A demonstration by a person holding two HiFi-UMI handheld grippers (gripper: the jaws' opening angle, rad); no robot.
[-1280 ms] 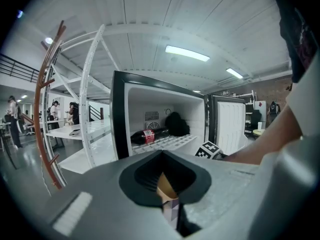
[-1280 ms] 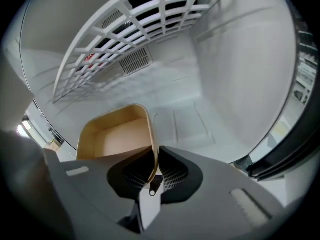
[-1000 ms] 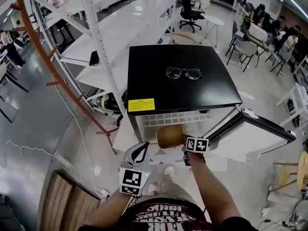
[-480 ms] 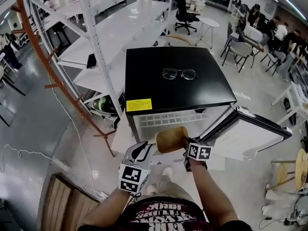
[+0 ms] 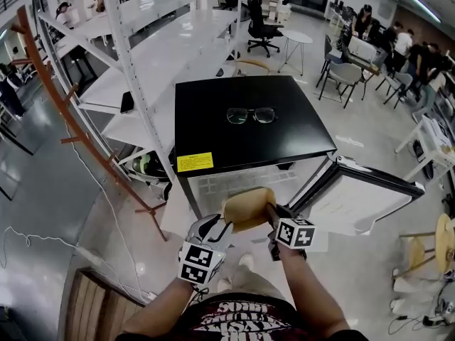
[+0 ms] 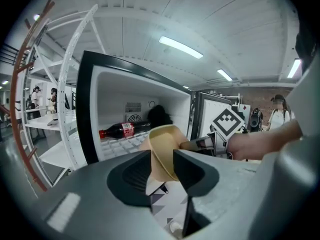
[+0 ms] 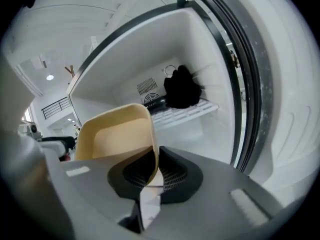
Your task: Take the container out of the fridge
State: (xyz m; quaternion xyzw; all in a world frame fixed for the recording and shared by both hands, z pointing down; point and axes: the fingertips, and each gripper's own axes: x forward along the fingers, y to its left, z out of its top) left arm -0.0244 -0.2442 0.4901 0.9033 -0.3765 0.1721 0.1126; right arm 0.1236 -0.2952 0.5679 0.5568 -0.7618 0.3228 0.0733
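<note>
Tan container (image 5: 247, 208) hangs just outside the fridge (image 5: 213, 130) mouth, its wall pinched in the right gripper (image 5: 272, 212), jaws nearly shut. Left gripper (image 5: 217, 227), jaws apart & empty, sits just beside it, on its left.

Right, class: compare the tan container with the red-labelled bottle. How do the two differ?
The container is tan and open-topped; the bottle is dark with a red label. The container hangs tilted in front of the fridge, its wall clamped in the jaws of the right gripper; the bottle lies on its side on a shelf inside, untouched.
</note>
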